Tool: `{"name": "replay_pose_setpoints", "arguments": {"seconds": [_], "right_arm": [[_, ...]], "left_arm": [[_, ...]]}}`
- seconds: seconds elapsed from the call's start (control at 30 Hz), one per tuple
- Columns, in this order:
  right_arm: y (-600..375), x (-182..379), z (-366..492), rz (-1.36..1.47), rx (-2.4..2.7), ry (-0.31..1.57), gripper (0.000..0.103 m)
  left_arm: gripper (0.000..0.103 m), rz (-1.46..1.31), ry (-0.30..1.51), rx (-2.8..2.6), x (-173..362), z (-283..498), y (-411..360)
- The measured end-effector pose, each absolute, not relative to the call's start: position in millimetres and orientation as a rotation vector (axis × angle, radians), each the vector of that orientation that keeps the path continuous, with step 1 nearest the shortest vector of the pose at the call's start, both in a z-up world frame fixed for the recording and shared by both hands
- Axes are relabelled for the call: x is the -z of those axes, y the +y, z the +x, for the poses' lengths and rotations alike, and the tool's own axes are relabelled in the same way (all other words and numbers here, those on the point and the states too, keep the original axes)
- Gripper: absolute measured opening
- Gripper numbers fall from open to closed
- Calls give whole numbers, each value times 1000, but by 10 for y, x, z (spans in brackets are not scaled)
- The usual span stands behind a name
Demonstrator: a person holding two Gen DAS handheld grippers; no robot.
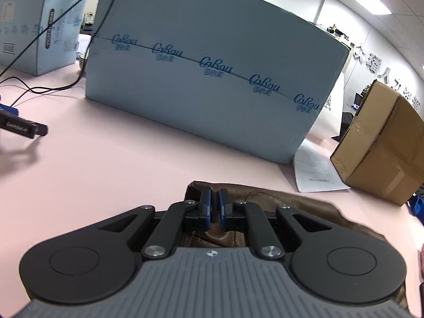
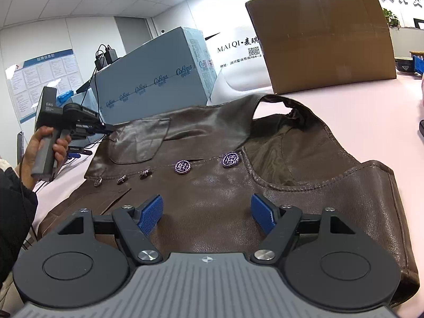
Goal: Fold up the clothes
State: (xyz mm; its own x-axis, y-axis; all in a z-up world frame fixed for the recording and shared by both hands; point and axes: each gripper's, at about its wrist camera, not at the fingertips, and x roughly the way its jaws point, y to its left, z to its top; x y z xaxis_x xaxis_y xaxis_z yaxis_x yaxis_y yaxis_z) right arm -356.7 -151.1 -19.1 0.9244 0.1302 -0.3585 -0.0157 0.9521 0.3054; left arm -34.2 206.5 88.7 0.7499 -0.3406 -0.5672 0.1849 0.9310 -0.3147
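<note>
A brown leather vest (image 2: 217,185) lies on the pink table (image 2: 344,100), front up, with a row of metal buttons (image 2: 182,166). In the right wrist view a person's hand (image 2: 45,143) holds my left gripper (image 2: 109,129) at the vest's far left edge, which is raised a little there. The left wrist view shows that gripper (image 1: 214,204) shut on the brown leather of the vest (image 1: 291,212). My right gripper (image 2: 206,209) hovers open over the near part of the vest. Its blue pads (image 2: 151,212) stand wide apart with nothing pinched.
A large blue-grey carton (image 1: 212,79) stands just behind the vest. A brown cardboard box (image 1: 384,153) sits to its right, with a paper sheet (image 1: 315,169) between them. At the left are black cables (image 1: 53,87), a black device (image 1: 23,127) and a second carton (image 1: 45,26).
</note>
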Motion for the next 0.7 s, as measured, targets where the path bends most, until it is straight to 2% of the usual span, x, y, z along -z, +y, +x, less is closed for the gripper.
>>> {"name": "replay_pose_setpoints", "arguments": {"seconds": [0.1,0.13,0.17,0.23,0.33,0.43,0.57,0.7], "right_arm": [[-1489,183,-3565,287,-68,390,72],[-1484,175,-3555,286,-68,390,72],[-1500,174,-3558,293,-72,389,72],[-1568,154,-3561,336,-81,390,74],[-1793,32,-3542,494,-89,356,77],[-2009,-121,-3475,603,-69,317,78],[-2318,-386,-3261,731,-43,266,74],[-2413,-541,-2759,803,11,355,69]], "left_arm": [[14,-123,741,232,-821,-284,1873],[27,-96,764,208,-793,-276,1843],[46,-74,800,195,-752,-255,1833],[68,-72,842,212,-715,-234,1882],[70,-57,768,197,-788,-361,2000],[76,66,631,214,-927,-657,1958],[77,122,693,386,-907,-977,1717],[77,148,723,367,-701,-1214,1429]]}}
